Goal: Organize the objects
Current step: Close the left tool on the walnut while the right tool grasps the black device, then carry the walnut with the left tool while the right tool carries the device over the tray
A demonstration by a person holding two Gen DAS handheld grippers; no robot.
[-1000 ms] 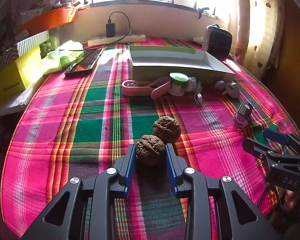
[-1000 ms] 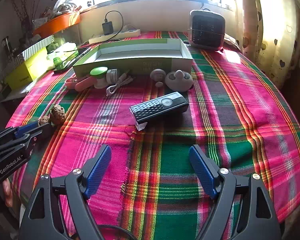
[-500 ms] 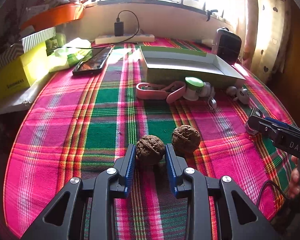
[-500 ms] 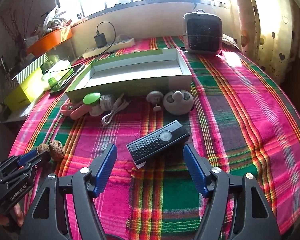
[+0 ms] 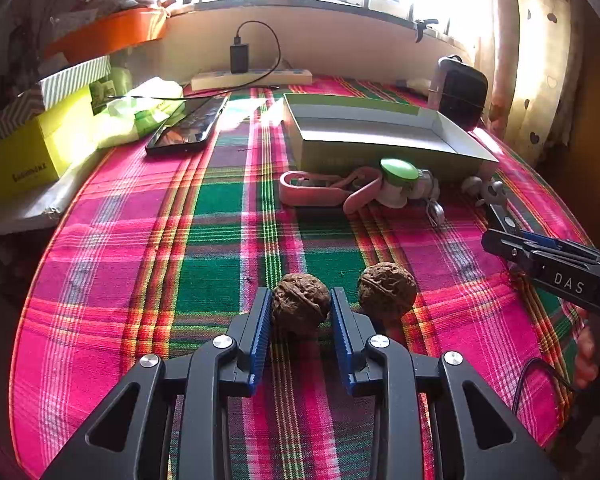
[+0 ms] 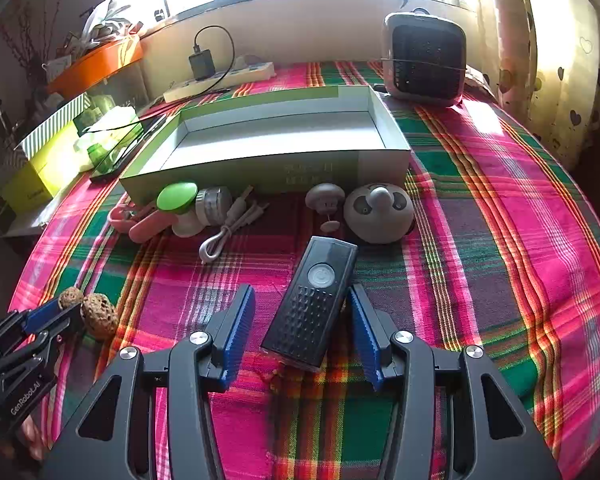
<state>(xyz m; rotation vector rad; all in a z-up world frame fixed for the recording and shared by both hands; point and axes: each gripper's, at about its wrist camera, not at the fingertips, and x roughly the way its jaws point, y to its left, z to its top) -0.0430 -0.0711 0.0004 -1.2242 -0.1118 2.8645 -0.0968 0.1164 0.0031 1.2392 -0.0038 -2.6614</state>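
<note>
Two grippers: each is set on a different item, so both picks can go on at once.
Left gripper [image 5: 300, 316]: clenched on a walnut [image 5: 300, 306], pads pressing its flanks; whether it is lifted off the worktop [image 5: 220, 232] I cannot tell.
Second walnut [image 5: 387, 290]: just right of that gripper, loose.
Right gripper [image 6: 302, 320]: released, jaws straddling the black remote [image 6: 314, 304], which points straight ahead between them, probably lined up for a lengthwise pinch.
Box [image 6: 268, 160]: ahead of both, empty, the likely destination.
Clutter: small items along the box's near wall.
</note>
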